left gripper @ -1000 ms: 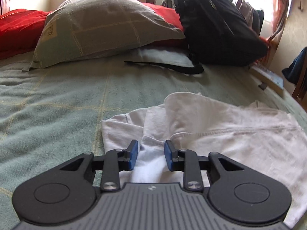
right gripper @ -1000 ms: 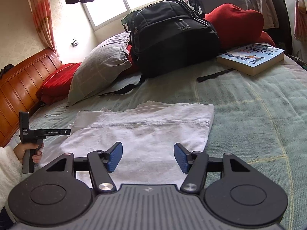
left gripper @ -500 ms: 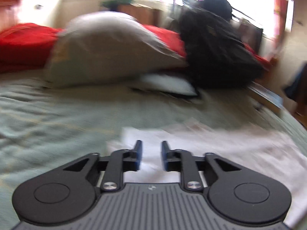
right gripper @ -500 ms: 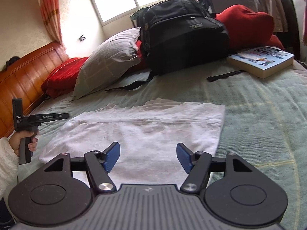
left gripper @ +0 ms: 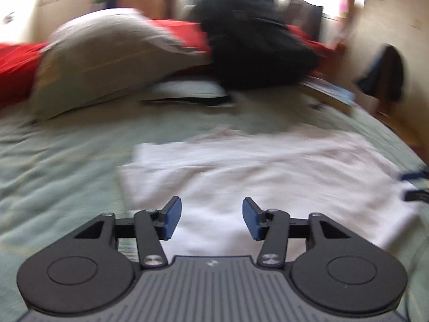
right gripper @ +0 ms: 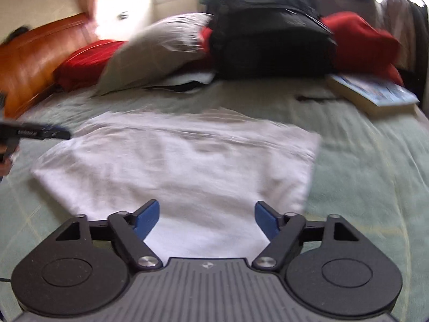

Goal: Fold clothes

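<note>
A white garment [left gripper: 254,174] lies folded flat on the green blanket [left gripper: 59,177]; the views are blurred by motion. My left gripper [left gripper: 211,218] hovers over the garment's near left part. Its jaws are opening, and nothing is between the blue pads [left gripper: 171,218]. My right gripper [right gripper: 207,218] hangs over the near edge of the same garment [right gripper: 187,161]. Its jaws are also opening wide, with nothing between them. In the right wrist view the left gripper [right gripper: 34,133] shows at the far left, held by a hand [right gripper: 5,158]. The right gripper's tips [left gripper: 414,185] show at the left wrist view's right edge.
At the head of the bed lie a grey pillow [right gripper: 161,51], red cushions [right gripper: 359,43] and a black backpack [right gripper: 268,32]. A book [right gripper: 375,94] lies at the back right. A wooden headboard [right gripper: 34,56] runs along the left.
Both grippers' jaws have spread wider. The left gripper has drawn back from the garment's folded edge, so more of the cloth shows in its view. The right gripper has shifted and rolled slightly.
</note>
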